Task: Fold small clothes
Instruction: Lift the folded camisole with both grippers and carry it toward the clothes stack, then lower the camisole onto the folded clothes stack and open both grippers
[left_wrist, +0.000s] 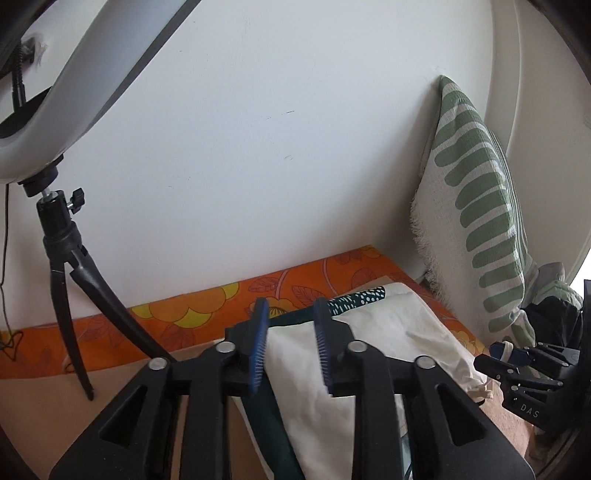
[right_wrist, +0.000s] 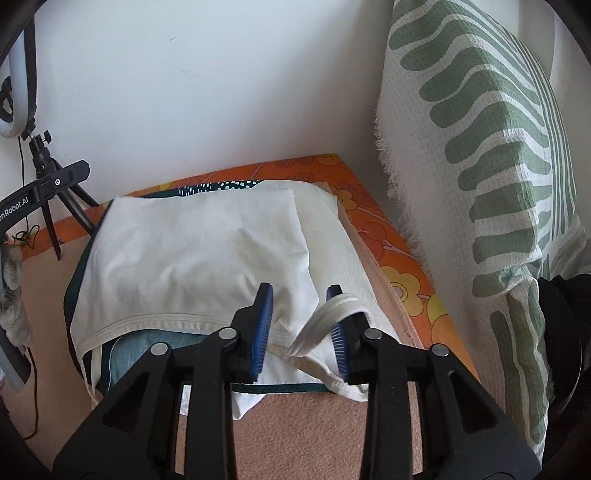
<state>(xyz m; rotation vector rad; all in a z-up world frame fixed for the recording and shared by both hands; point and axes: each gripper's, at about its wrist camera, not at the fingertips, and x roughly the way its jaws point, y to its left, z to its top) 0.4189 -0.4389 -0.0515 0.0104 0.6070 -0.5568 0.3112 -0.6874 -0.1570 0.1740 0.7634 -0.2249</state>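
Left wrist view: one white garment (left_wrist: 369, 332) lies on a peach blanket (left_wrist: 122, 384), on top of one dark green cloth (left_wrist: 354, 297) with white speckles. An orange flowered sheet (left_wrist: 207, 306) runs along the white wall behind them. One green-and-white patterned pillow (left_wrist: 476, 206) leans in the corner at the right. One black tripod (left_wrist: 70, 266) stands at the left and carries a white ring light (left_wrist: 74, 81). The left tongs (left_wrist: 291, 349) are spread apart, their blue pads (left_wrist: 258, 347) clear of each other; the white garment and the dark cloth's edge show between them, but whether the pads touch the fabric cannot be told. The right tongs (left_wrist: 498, 354) appear at the right edge with a strip of white fabric across their tip.

Right wrist view: the same white garment (right_wrist: 207, 258) is spread flat over the dark green cloth (right_wrist: 218, 186), with a blue-grey layer (right_wrist: 147, 345) showing under its near hem. The right tongs (right_wrist: 301, 328) are spread wide. A white hem band (right_wrist: 325, 321) of the garment lies between the fingers and rests against the right blue pad (right_wrist: 338, 347); the left one stands apart from it. The left tongs' black body (right_wrist: 40, 192) shows at the left edge near the tripod (right_wrist: 48, 192). The pillow (right_wrist: 480, 166) fills the right side.
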